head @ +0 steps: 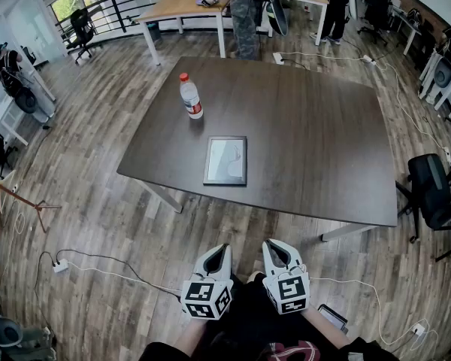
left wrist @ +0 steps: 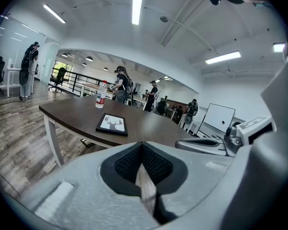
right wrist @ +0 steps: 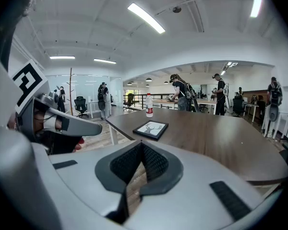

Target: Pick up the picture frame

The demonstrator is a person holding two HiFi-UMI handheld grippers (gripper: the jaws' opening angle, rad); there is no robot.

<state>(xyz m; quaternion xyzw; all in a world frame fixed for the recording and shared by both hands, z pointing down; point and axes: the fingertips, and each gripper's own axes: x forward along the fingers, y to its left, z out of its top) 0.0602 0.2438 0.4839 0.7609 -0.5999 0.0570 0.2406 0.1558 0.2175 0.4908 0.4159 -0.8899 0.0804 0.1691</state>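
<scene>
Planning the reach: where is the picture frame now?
In the head view the frame lies flat on the table, near its front edge and left of centre, with the bottle just beyond it to the left.

Head view steeply overhead, gripper views low, level — sharing table (head: 323, 141)

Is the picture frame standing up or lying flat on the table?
Lying flat: the picture frame rests face up on the table.

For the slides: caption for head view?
Left gripper and right gripper, both shut, held short of the table; picture frame lies flat near a water bottle.
</scene>
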